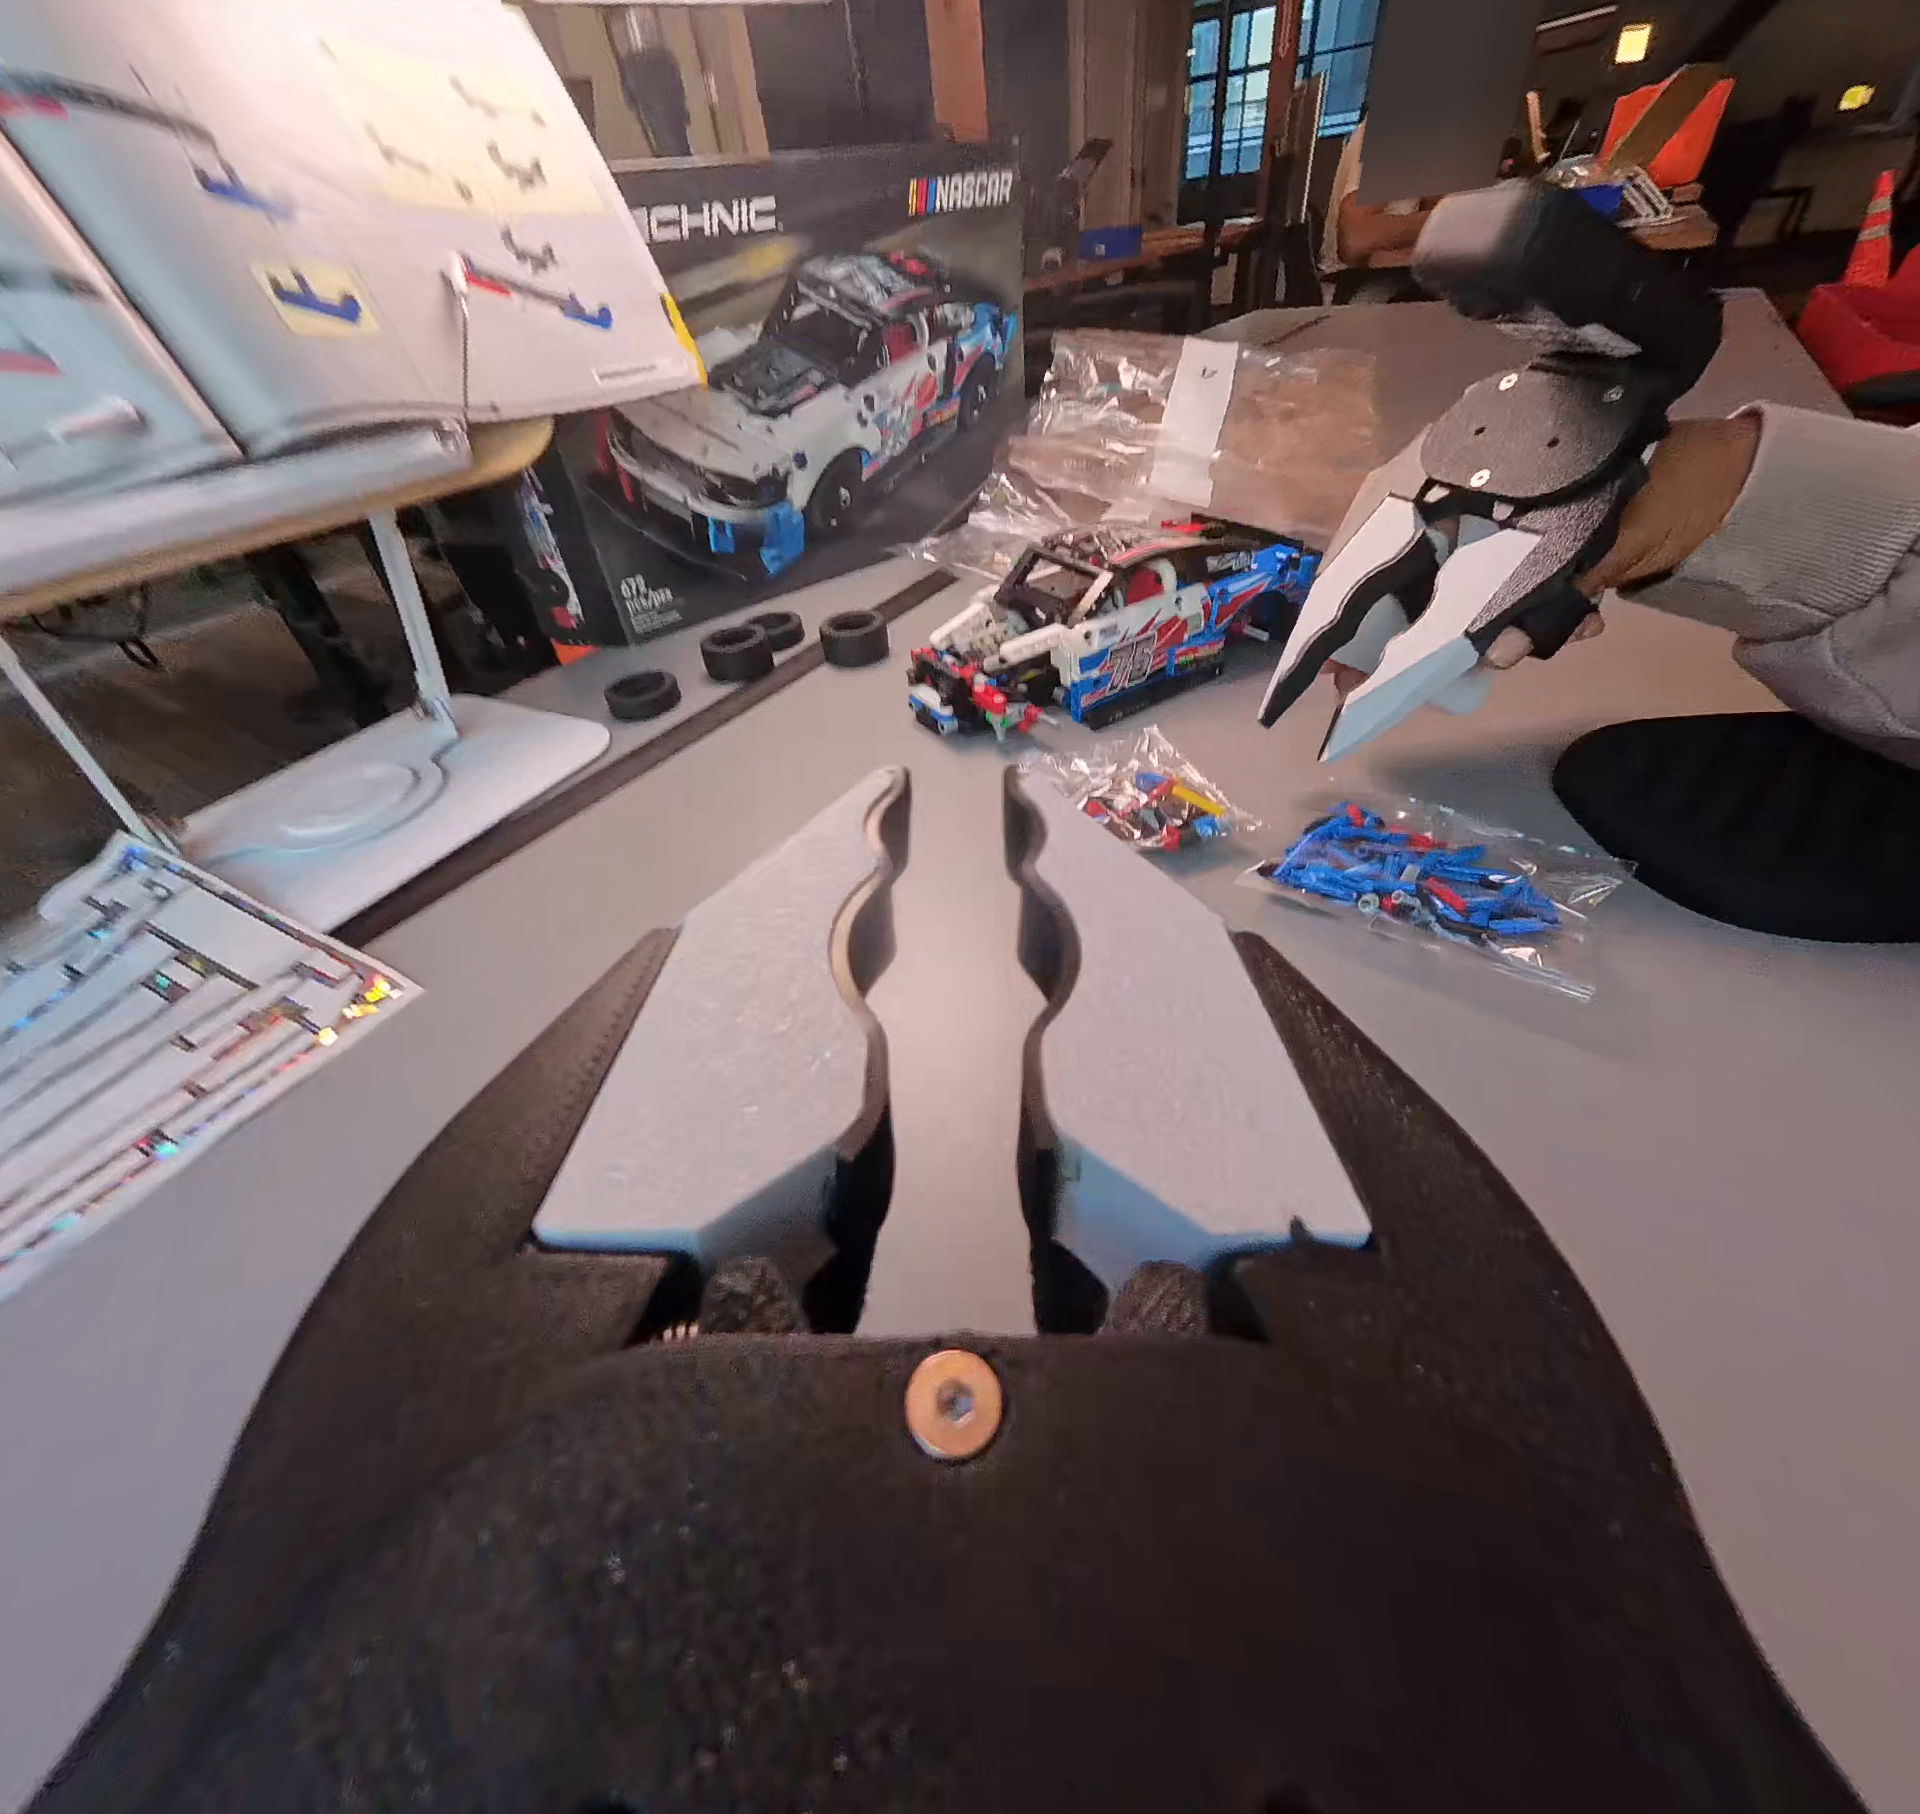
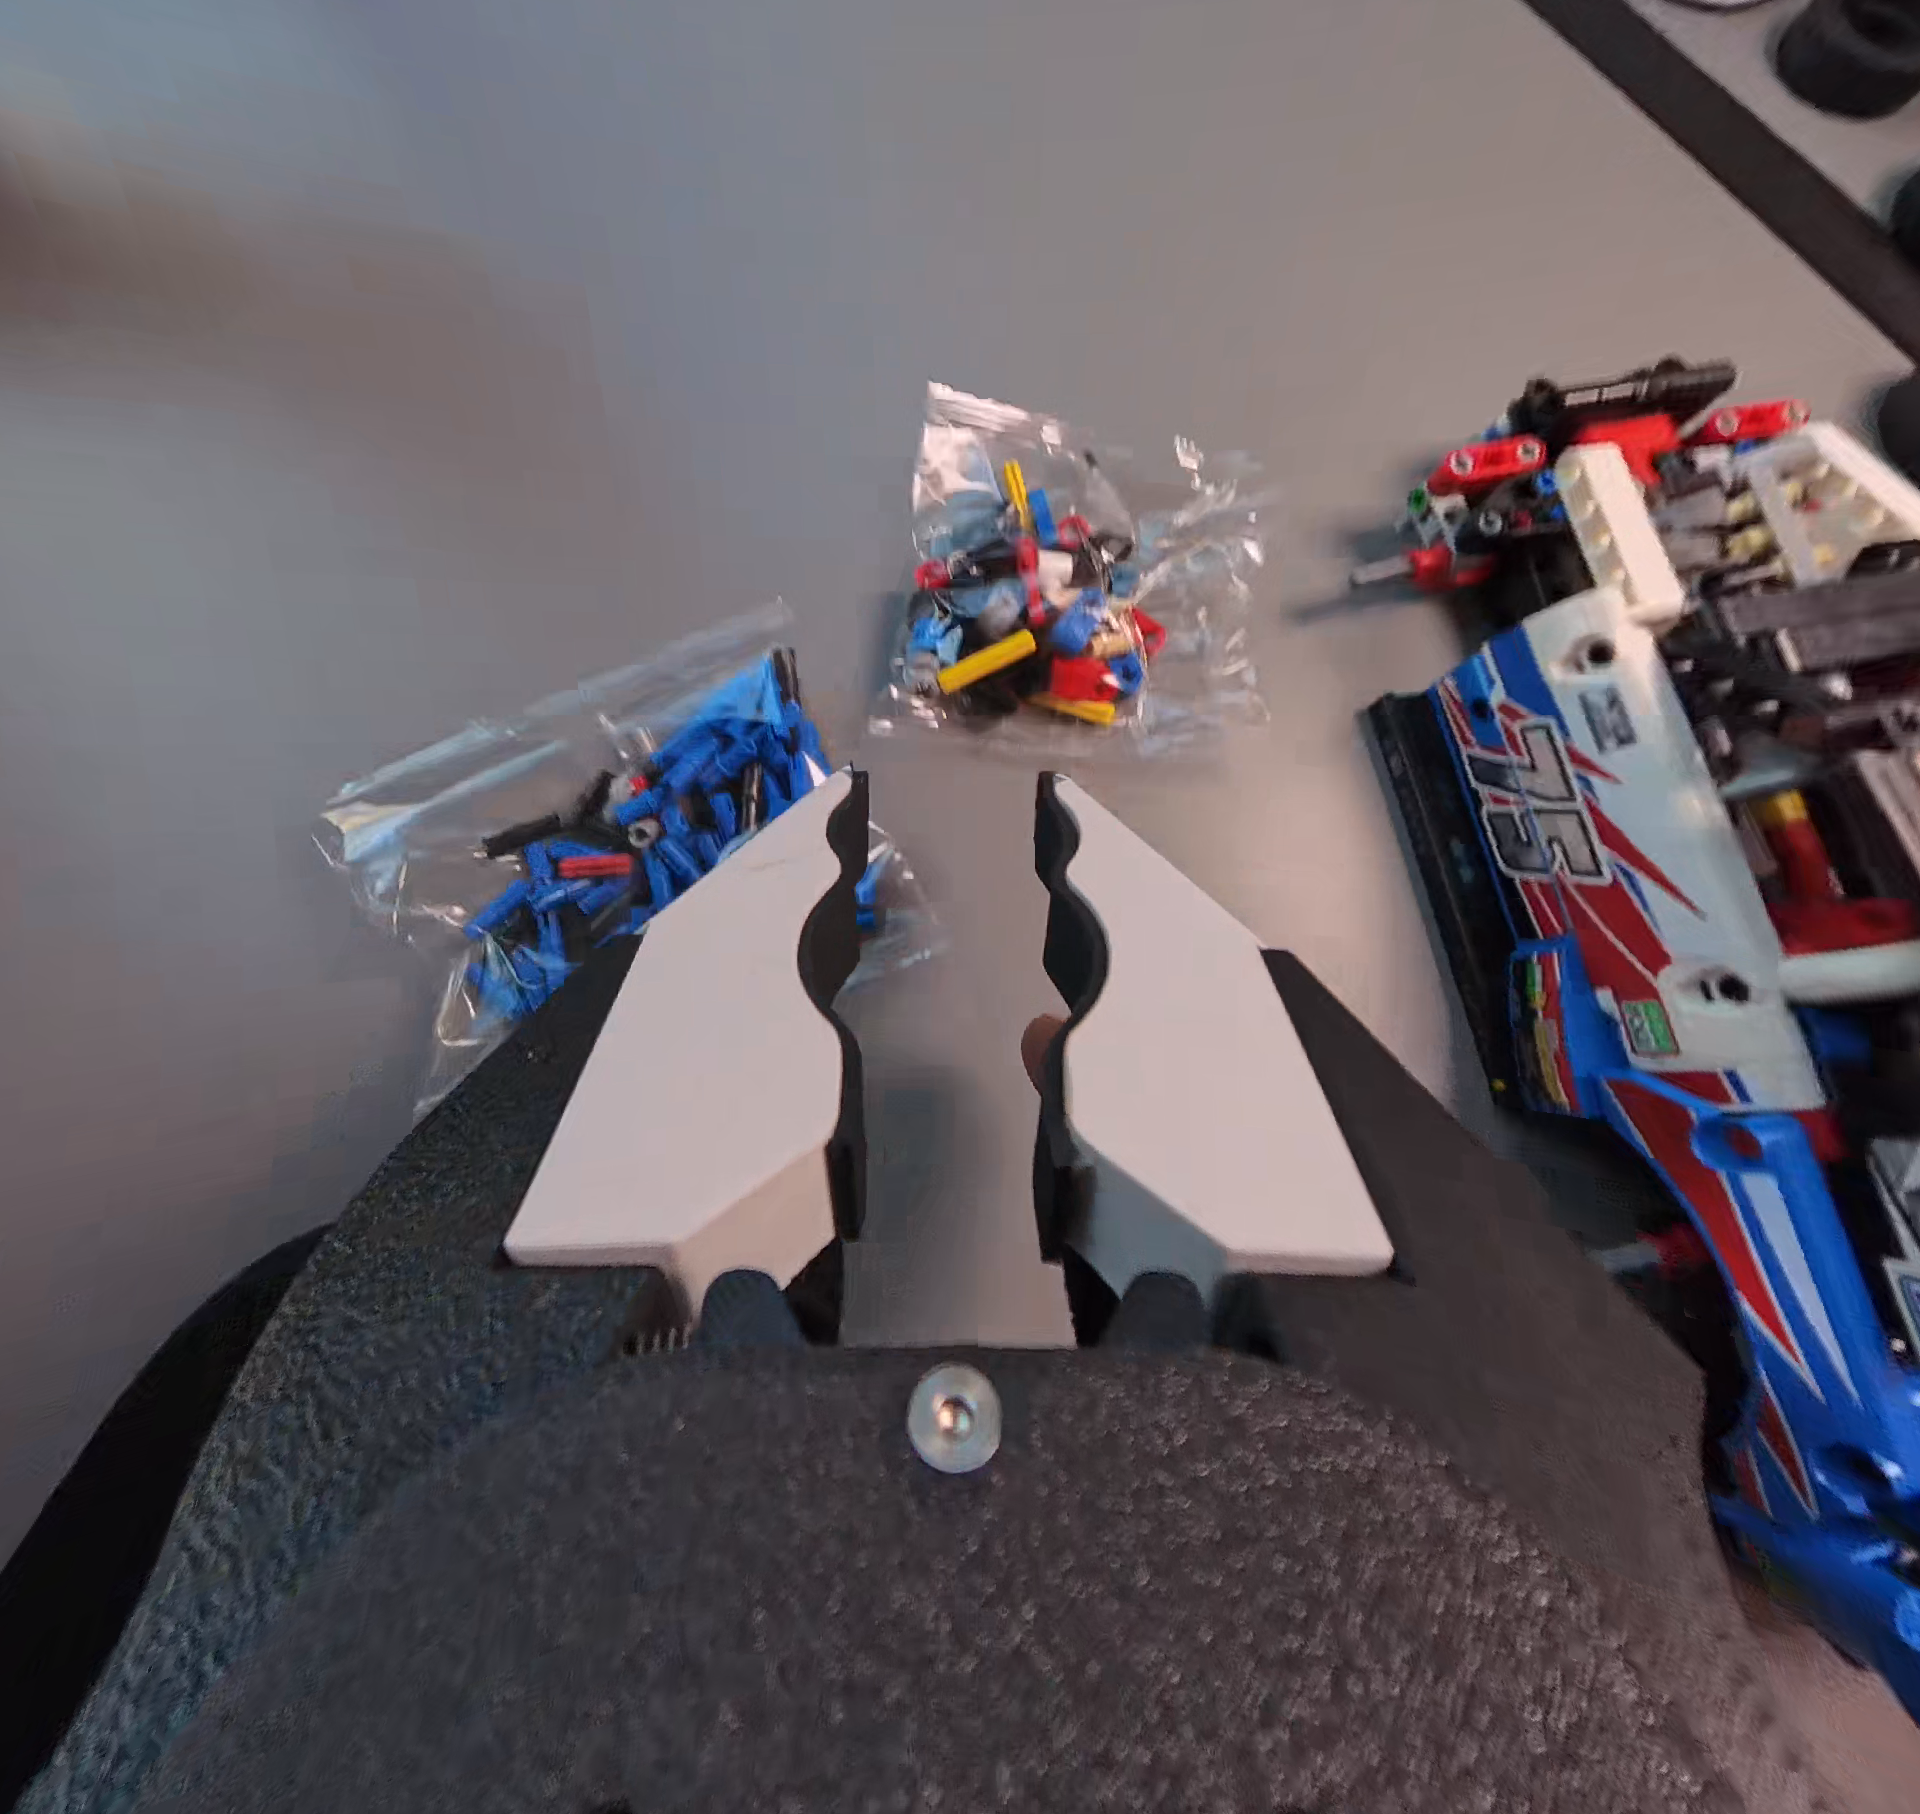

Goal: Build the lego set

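On table (image 1: 1351, 1193) | lego car (image 1: 1101, 621) | nose toward tyres (image 1: 748, 650)

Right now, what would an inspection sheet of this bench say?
Surface: grey table, bare between the grippers.
Job's things: part-built toy car, wheels not on; four black tyres loose beside it; bag of blue pins and bag of mixed pieces, both closed; instruction booklet propped on a stand.
Clutter: set box, empty plastic bags, sticker sheet.
Grippers: left gripper open, empty; right gripper open, empty, above the bags.
Cables: nothing seen.
Surroundings: workshop hall, windows, orange cones.
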`<state>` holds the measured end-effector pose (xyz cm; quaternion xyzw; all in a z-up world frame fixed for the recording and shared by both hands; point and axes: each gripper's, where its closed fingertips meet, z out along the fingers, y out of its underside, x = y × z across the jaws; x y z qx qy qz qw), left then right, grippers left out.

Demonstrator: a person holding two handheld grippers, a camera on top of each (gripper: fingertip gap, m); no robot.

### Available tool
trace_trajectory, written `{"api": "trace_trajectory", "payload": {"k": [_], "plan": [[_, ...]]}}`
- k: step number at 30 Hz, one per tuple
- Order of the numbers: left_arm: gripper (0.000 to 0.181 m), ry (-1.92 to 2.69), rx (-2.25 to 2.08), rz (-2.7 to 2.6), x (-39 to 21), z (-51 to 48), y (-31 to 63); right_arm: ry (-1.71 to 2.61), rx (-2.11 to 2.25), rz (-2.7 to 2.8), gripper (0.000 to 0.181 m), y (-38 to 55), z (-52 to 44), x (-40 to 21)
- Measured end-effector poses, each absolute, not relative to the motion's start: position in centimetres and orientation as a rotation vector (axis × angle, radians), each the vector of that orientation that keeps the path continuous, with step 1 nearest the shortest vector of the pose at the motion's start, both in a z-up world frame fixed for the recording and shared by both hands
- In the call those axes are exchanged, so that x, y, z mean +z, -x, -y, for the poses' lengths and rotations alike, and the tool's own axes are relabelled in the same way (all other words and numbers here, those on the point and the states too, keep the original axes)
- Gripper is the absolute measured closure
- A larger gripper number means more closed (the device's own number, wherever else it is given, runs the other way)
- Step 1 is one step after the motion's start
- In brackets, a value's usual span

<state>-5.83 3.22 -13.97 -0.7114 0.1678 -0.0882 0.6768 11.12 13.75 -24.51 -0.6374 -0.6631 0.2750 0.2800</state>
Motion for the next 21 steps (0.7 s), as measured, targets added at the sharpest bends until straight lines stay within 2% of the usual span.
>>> {"api": "trace_trajectory", "payload": {"k": [1, 4, 9, 10, 16, 21], "plan": [[0.155, 1.632, -0.23, -0.363, -15.4, -3.7, 5.9, 1.762, 0.733, 1.782, 0.148, -11.8, -14.1, -25.1], [0.148, 1.703, -0.245, -0.387, -18.8, -3.7, 6.2, 1.873, 0.755, 1.783, 0.147, -13.3, -14.5, -26.5], [0.145, 1.735, -0.299, -0.413, -20.0, -3.2, 5.4, 1.895, 0.864, 1.909, 0.181, -13.5, -12.0, -27.7], [0.146, 1.745, -0.32, -0.418, -20.2, -3.1, 5.1, 1.848, 0.884, 1.949, 0.181, -13.3, -11.3, -27.5], [0.133, 1.824, -0.647, -0.374, -21.4, -2.5, 2.1, 1.498, 1.336, 1.714, 0.181, -7.3, -7.3, -19.6], [0.115, 1.737, -0.932, -0.281, -19.8, -3.2, 1.9, 1.29, 1.457, 1.613, 0.181, -3.3, -5.6, -13.5]]}}
